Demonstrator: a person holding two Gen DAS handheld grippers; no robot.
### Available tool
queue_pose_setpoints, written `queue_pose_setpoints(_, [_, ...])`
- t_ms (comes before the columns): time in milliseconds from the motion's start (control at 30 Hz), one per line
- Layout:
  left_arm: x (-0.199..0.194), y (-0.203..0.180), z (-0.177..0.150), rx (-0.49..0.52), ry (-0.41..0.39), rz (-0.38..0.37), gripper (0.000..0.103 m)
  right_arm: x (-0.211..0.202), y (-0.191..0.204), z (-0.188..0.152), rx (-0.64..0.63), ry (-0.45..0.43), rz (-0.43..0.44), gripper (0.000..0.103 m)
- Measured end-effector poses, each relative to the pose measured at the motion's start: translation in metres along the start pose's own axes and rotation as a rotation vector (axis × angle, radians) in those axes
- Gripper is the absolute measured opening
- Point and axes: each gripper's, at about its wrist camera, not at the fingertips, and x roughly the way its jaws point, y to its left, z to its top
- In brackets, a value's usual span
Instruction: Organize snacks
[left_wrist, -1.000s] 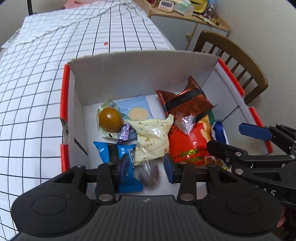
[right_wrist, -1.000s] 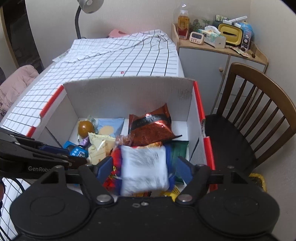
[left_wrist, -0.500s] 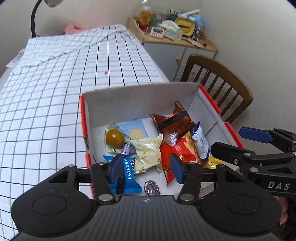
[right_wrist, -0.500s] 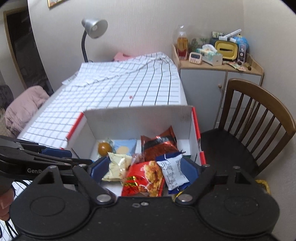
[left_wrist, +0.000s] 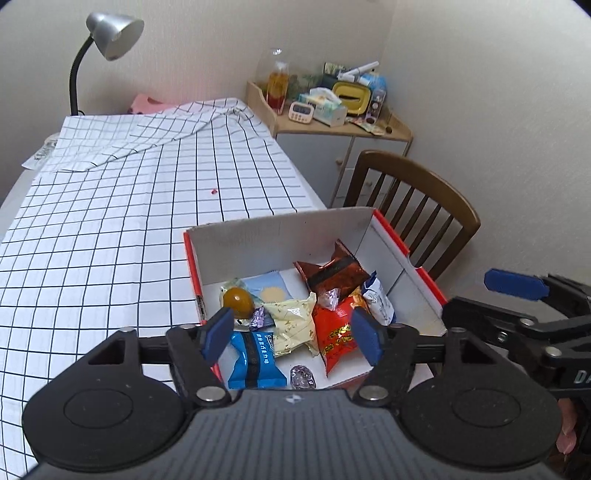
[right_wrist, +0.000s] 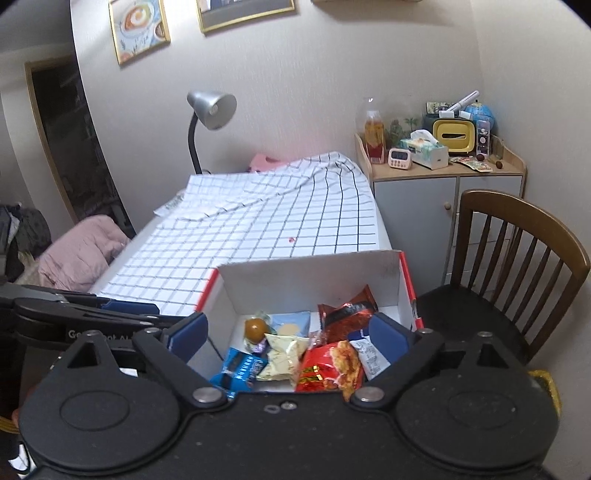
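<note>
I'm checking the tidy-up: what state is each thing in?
Cardboard box: open-topped, on the checked cloth.
Snack packets: all sealed, lying loose inside the box.
Left gripper: jaws opening, nothing between them.
Right gripper: jaws opening, nothing held.
Desk lamp: off.

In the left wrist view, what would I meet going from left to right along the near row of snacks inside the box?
Blue packet → purple foil candy → red snack bag → white and blue packet, leaning near the box's right wall.
</note>
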Motion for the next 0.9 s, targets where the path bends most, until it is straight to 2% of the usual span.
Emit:
queue_pose_setpoints(167, [-0.017,0.001,-0.004,0.009,-0.025,-0.013,0.075,-0.021,0.008,-0.005,0.003,-0.054,-0.011,0.103])
queue_pose_setpoints(233, [-0.022,0.002,-0.005,0.009,-0.037,-0.012,0.081,-0.024,0.01,-0.005,0.006,-0.063,-0.014,0.103])
queue_pose_setpoints(600, [-0.048,0.007,-0.014,-0.003,-0.083,0.003,0.084,-0.038,0.014,-0.017,0.031,-0.075,-0.064,0.103])
queue_pose_setpoints(900, [-0.059,0.004,-0.02,-0.008,-0.08,0.014,0.085,-0.052,0.015,-0.028,0.077,-0.106,-0.069,0.103])
